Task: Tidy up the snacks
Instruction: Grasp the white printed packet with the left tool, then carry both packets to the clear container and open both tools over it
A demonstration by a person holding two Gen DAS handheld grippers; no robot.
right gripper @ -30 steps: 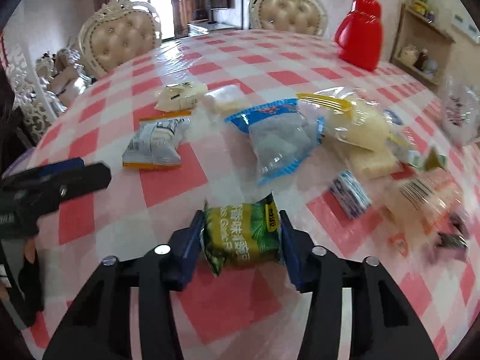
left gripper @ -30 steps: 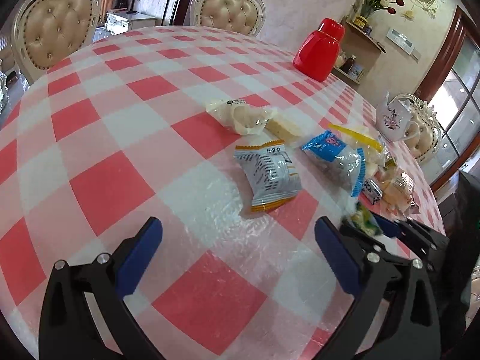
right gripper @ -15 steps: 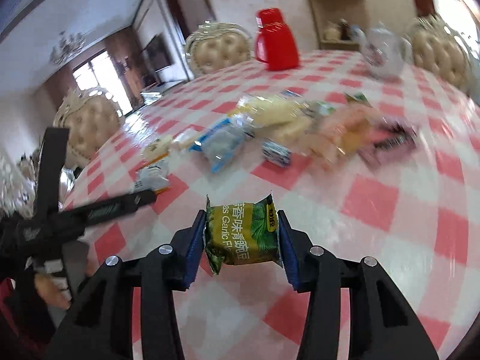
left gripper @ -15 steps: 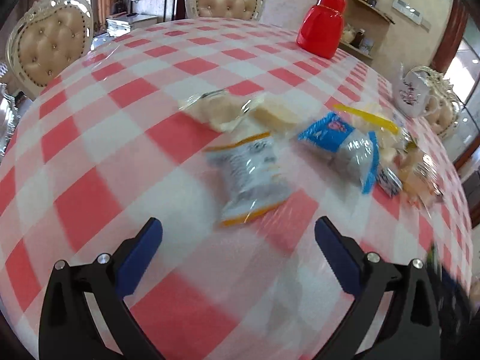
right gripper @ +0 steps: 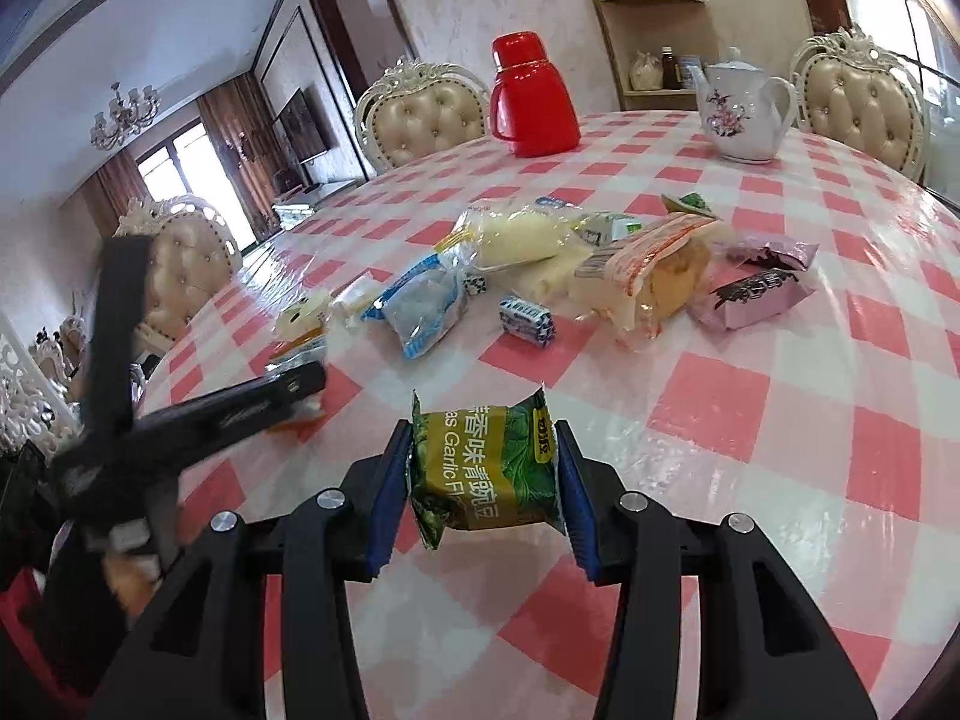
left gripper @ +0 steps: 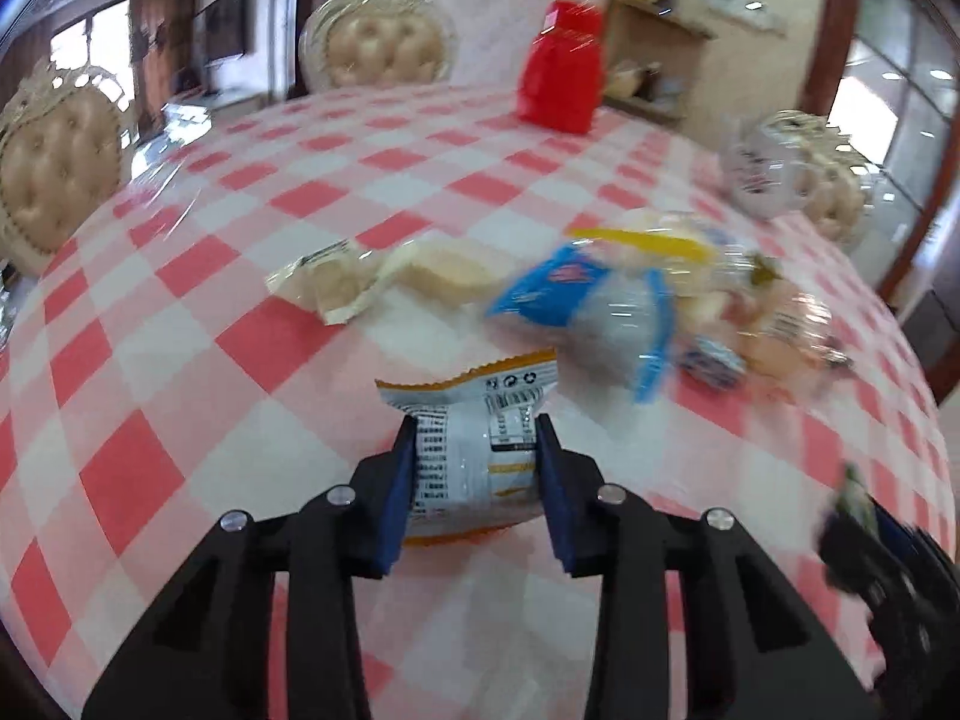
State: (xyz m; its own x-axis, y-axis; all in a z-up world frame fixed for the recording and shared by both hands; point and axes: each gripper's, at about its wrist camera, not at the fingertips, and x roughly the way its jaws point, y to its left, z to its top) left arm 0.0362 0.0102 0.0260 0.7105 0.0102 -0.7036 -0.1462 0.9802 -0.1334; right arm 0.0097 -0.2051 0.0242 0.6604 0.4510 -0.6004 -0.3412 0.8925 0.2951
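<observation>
Currently the left gripper (left gripper: 477,468) is clamping a white-and-orange snack packet (left gripper: 474,450) low over the checked tablecloth (left gripper: 180,360). The right gripper (right gripper: 486,474) is gripping a green garlic pea packet (right gripper: 486,468), lifted clear, near the snack pile (right gripper: 540,264).

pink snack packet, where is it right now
In the right wrist view the pink snack packet lies on the checked table, right of centre, beside the orange-striped clear bag and in front of the floral teapot.
</observation>
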